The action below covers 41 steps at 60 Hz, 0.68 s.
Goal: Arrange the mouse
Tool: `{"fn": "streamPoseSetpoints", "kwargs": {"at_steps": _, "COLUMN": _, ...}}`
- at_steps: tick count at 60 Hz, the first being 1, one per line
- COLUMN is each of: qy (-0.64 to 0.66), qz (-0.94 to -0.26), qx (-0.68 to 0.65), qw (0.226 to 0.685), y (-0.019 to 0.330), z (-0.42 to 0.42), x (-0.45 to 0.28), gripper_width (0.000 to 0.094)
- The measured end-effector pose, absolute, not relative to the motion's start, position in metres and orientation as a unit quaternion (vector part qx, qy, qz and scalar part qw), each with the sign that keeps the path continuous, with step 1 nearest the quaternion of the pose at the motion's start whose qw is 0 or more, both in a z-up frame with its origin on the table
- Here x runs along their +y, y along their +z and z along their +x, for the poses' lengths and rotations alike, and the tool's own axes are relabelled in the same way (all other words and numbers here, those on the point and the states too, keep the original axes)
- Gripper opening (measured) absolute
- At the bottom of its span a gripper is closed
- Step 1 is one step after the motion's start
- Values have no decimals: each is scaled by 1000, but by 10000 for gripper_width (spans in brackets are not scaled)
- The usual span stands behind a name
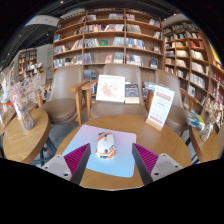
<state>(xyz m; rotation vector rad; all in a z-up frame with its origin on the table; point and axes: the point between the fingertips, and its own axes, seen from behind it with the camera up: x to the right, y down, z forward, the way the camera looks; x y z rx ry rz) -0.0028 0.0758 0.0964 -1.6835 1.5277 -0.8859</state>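
Note:
A white and orange mouse (106, 146) lies on a pale blue mouse mat (112, 163) on a round wooden table (160, 135). My gripper (111, 160) is open and holds nothing. Its two fingers with magenta pads (77, 157) stand wide apart at either side of the mat. The mouse lies between the fingers toward their tips, with a clear gap at each side, and rests on the mat on its own.
A white sign card (159, 106) stands at the table's right. A wooden chair (84, 99) holds a display board (110, 88) beyond the table. A side table with a flower vase (25, 117) is at the left. Bookshelves (110, 40) fill the back.

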Motion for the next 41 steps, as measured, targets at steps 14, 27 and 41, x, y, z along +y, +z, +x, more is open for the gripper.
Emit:
{"fn": "streamPoseSetpoints", "kwargs": {"at_steps": 14, "qy": -345, "qz": -639, "qx": 590, "qw": 354, "y": 140, "z": -123, "x": 51, "gripper_width": 855}}
{"fn": "streamPoseSetpoints", "kwargs": {"at_steps": 27, "qy": -368, "qz": -630, "qx": 583, "qw": 358, "y": 162, "z": -188, "x": 27, "gripper_width": 855}}
{"fn": "streamPoseSetpoints", "kwargs": {"at_steps": 41, "qy": -395, "qz": -633, "qx": 566, "qw": 352, "y": 165, "z": -218, "x": 7, "gripper_width": 852}}
